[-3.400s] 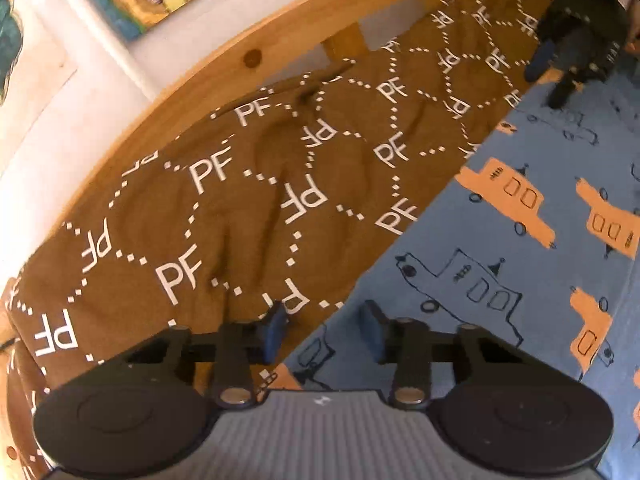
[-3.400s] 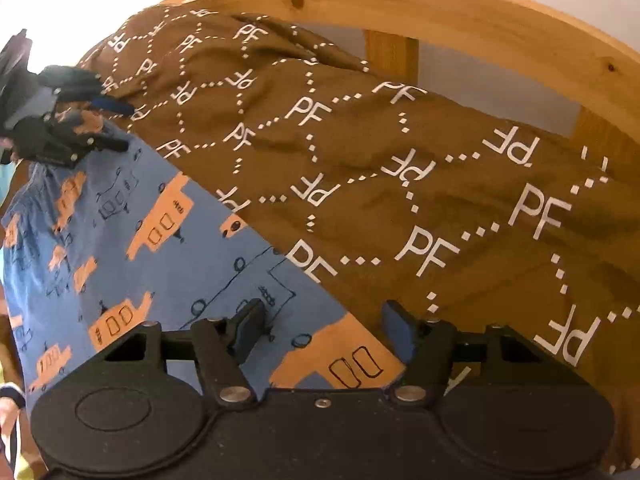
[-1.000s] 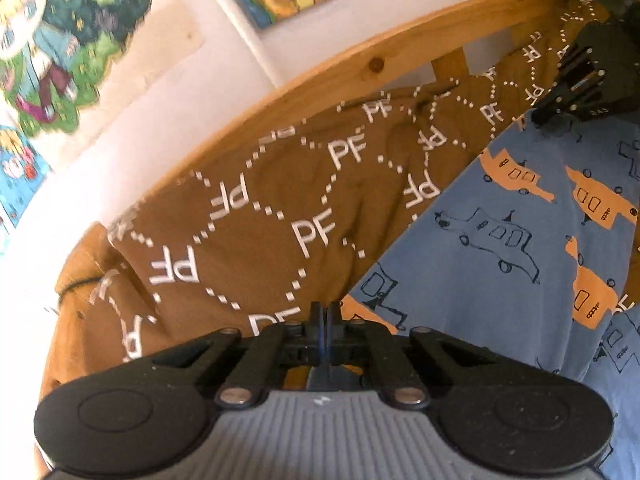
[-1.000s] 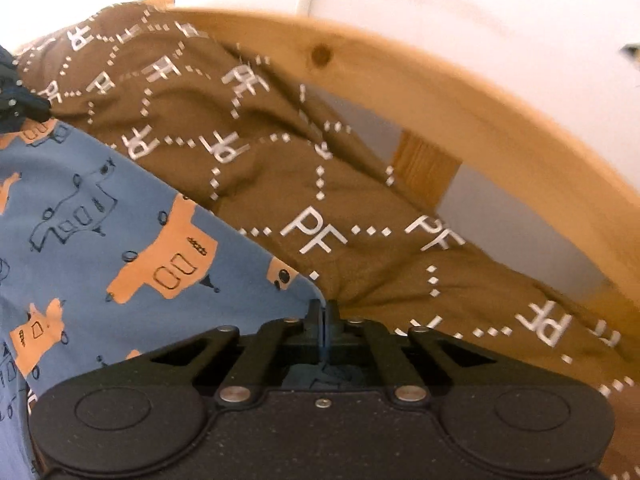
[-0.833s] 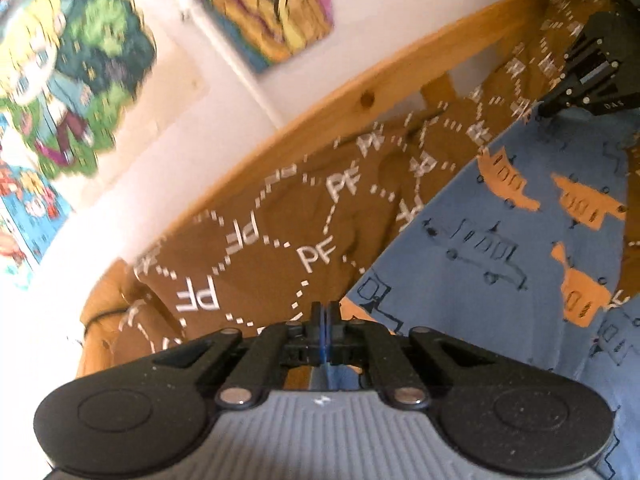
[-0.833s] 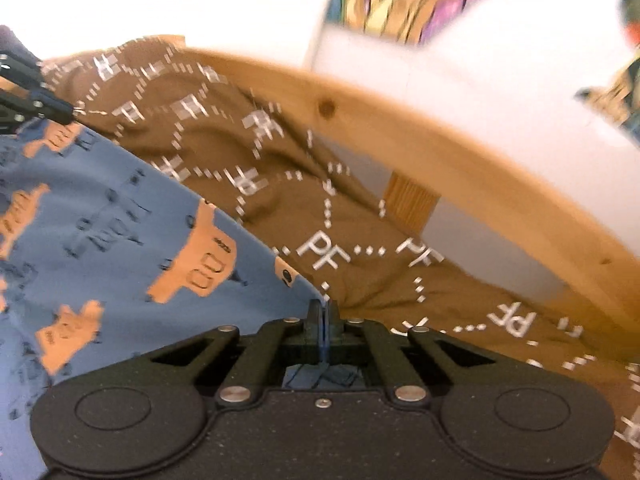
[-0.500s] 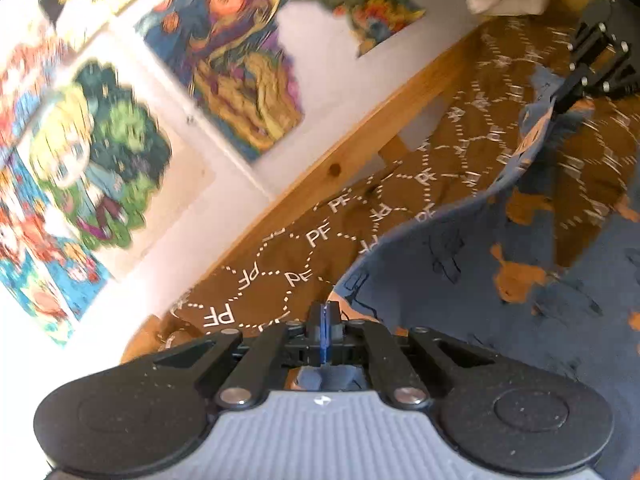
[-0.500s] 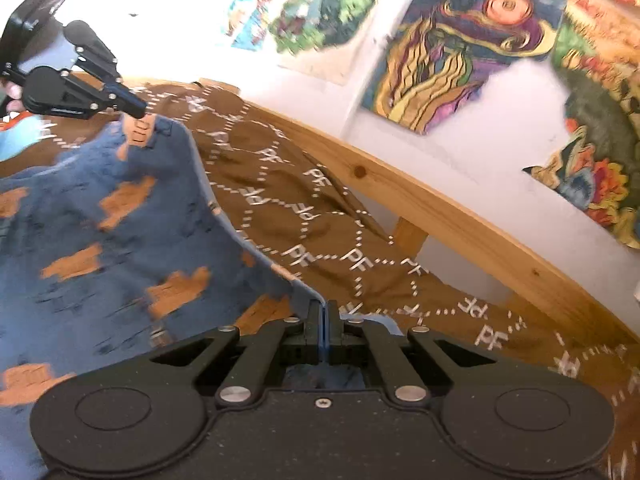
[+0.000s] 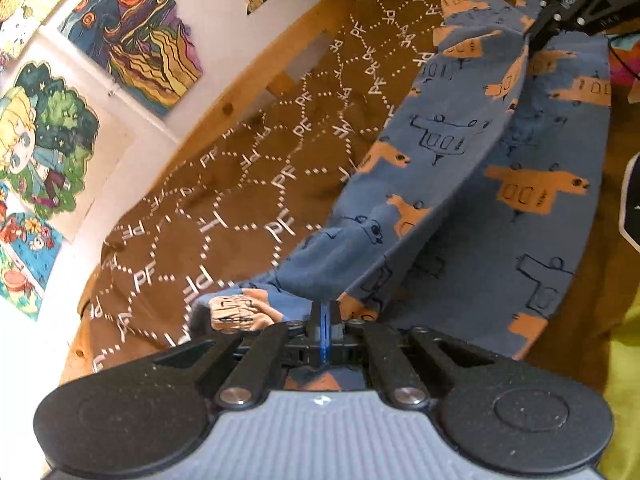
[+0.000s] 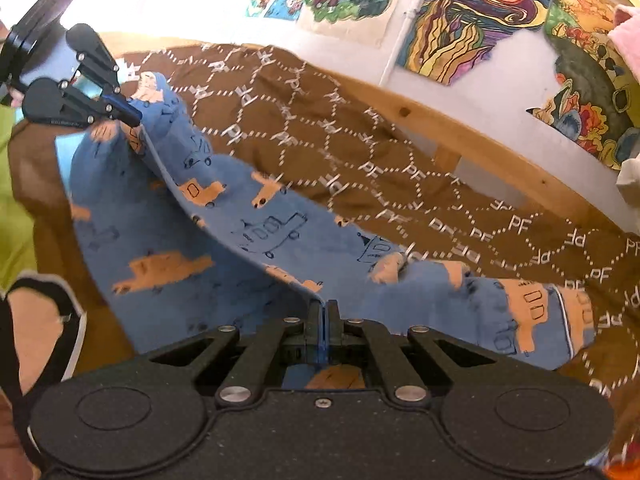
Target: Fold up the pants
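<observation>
1. Left claw (image 9: 325, 316) is pinched tight on one end of the pants (image 9: 460, 168), and the right claw (image 10: 323, 318) is clamped on the other end of the same edge.
2. Between them the blue pants with orange cars hang in a slack curve, lifted off the brown blanket (image 9: 248, 168) on the bed; the lower part lies on the blanket.
3. Which end is the waistband is hard to tell from these views.
4. This fabric looks light, thin and floppy, so it will likely sag and drift unless the held edge is kept taut.
5. Gripping at the corners, as now, seems right; a thin pinch could slip out.
6. Posters (image 10: 480, 20) hang above the wooden bed rail (image 10: 480, 148).
</observation>
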Demonstrator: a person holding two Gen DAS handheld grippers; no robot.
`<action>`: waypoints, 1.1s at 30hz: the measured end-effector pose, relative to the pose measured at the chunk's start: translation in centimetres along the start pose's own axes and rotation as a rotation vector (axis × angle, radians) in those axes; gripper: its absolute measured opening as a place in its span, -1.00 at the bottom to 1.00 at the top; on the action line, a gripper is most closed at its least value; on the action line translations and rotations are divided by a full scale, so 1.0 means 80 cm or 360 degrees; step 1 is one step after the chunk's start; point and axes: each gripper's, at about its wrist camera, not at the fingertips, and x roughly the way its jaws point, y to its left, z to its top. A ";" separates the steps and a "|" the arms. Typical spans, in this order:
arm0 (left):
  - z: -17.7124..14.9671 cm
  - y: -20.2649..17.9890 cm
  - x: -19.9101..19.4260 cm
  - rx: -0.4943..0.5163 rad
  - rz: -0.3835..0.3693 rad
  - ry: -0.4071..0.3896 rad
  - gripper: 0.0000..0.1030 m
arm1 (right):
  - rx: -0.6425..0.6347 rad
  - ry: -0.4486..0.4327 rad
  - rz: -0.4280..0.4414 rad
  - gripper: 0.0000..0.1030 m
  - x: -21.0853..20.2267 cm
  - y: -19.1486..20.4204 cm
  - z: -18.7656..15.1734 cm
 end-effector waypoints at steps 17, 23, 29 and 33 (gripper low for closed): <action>-0.014 -0.032 -0.011 -0.0057 -0.0038 0.0106 -0.99 | -0.0113 0.0082 0.0033 -1.00 -0.010 0.023 -0.015; -0.014 -0.036 -0.009 -0.0065 -0.0007 0.0121 -0.96 | -0.0089 0.0106 0.0059 -1.00 -0.001 0.020 -0.019; -0.011 -0.037 -0.016 -0.0099 -0.0024 0.0109 -1.00 | -0.0102 0.0107 0.0074 -1.00 -0.009 0.023 -0.017; -0.009 -0.039 -0.023 -0.0104 -0.0032 0.0103 -1.00 | -0.0088 0.0102 0.0083 -1.00 -0.018 0.020 -0.015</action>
